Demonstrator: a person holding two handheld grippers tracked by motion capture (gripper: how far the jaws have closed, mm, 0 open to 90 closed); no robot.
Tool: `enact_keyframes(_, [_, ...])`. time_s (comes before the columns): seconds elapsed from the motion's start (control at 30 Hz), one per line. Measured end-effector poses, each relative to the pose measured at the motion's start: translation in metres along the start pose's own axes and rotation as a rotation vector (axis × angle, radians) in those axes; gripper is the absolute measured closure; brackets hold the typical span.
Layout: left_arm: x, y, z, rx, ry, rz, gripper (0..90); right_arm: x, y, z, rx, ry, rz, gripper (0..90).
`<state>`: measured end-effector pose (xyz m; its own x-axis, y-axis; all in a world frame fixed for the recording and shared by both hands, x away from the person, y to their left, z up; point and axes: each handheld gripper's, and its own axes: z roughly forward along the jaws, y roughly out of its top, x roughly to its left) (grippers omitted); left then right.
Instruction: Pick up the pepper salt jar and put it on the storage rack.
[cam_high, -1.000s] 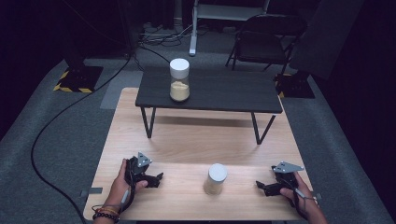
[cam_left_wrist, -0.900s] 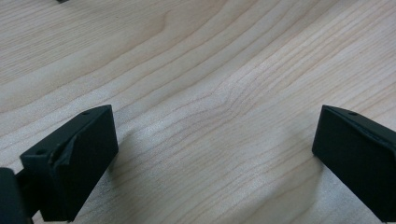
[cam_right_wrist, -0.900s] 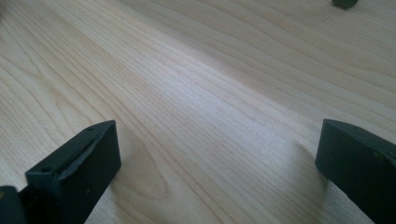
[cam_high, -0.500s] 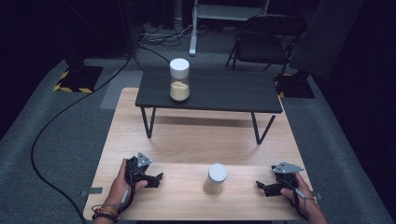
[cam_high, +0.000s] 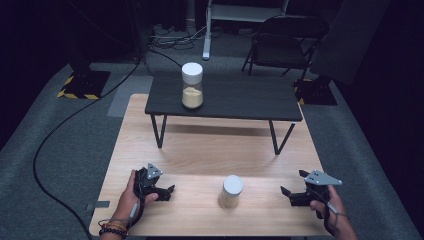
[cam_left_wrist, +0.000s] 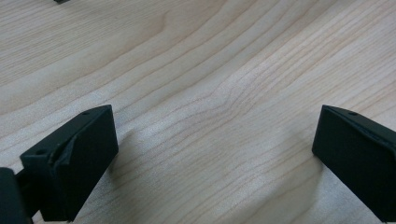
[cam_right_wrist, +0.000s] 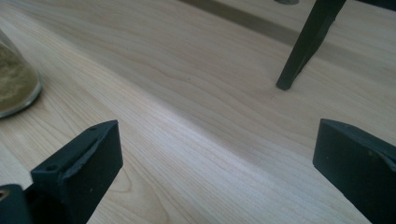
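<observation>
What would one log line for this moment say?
left gripper: open, empty | right gripper: open, empty | near jar: upright between them, untouched

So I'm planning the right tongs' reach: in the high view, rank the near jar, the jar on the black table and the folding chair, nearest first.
1. Near jar, on the wooden table, left of the right tongs.
2. Jar on the black table, farther back and left.
3. Folding chair, on the floor behind the black table.
</observation>
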<state>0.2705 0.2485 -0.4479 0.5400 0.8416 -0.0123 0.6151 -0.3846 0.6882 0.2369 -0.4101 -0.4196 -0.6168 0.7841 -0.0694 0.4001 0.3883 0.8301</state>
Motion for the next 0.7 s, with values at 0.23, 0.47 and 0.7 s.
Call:
enact_keyframes(0.23, [0.0,0.0,0.0,0.0,0.002,-0.001,0.5,0.004,0.002,-0.006,-0.038,-0.004,-0.009,1.3])
enact_keyframes(0.47, [0.0,0.001,0.001,0.0,0.005,-0.002,0.5,0.008,0.0,-0.009,-0.076,0.0,-0.006,1.1])
enact_keyframes(0.7, [0.0,0.001,0.001,0.0,0.005,-0.002,0.5,0.011,-0.001,-0.007,-0.091,0.022,-0.015,1.0])
